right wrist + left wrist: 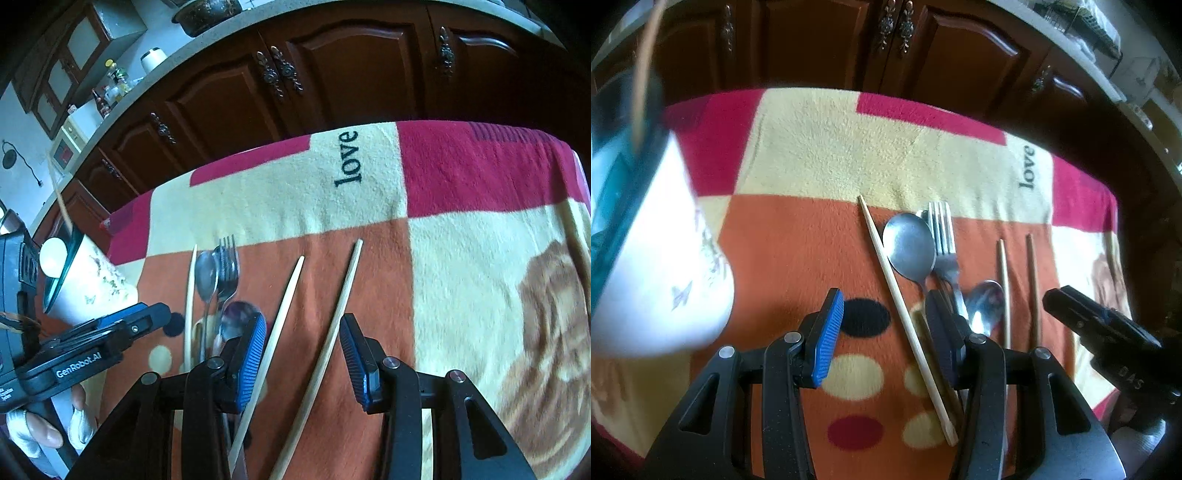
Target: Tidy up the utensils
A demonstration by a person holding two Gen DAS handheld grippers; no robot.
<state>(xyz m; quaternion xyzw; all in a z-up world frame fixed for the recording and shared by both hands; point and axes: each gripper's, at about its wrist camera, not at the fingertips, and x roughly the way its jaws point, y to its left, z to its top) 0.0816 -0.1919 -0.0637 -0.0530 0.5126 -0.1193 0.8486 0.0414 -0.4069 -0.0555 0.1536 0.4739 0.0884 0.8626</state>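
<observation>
The left hand-held gripper (886, 328) hangs low over the worktop (812, 155), which has a bright blanket on it. Its jaws are wide apart and hold nothing. A pale chopstick (905, 317) lies slanted on the blanket, running through the gap between the blue pads without touching them. Just to the right lie a big spoon (910, 249), a fork (943, 240) and a small spoon (986, 302), all close together. Two more chopsticks (1003, 288) lie further right. A white cup (665, 266) with a little butterfly stands at the left. I think this one is going for the slanted chopstick. Next it needs to come down a little more and squeeze the stick, then take it to the cup.

In the right wrist view, the right hand-held gripper (303, 354) is low too, jaws apart and empty. A long chopstick (325, 354) lies in the gap between its pads, and another chopstick (275, 332) lies just beside the left pad. The white cup (92, 288) is far to the left, with one stick already standing in it. This one needs to close on the stick in its gap without catching the other.
</observation>
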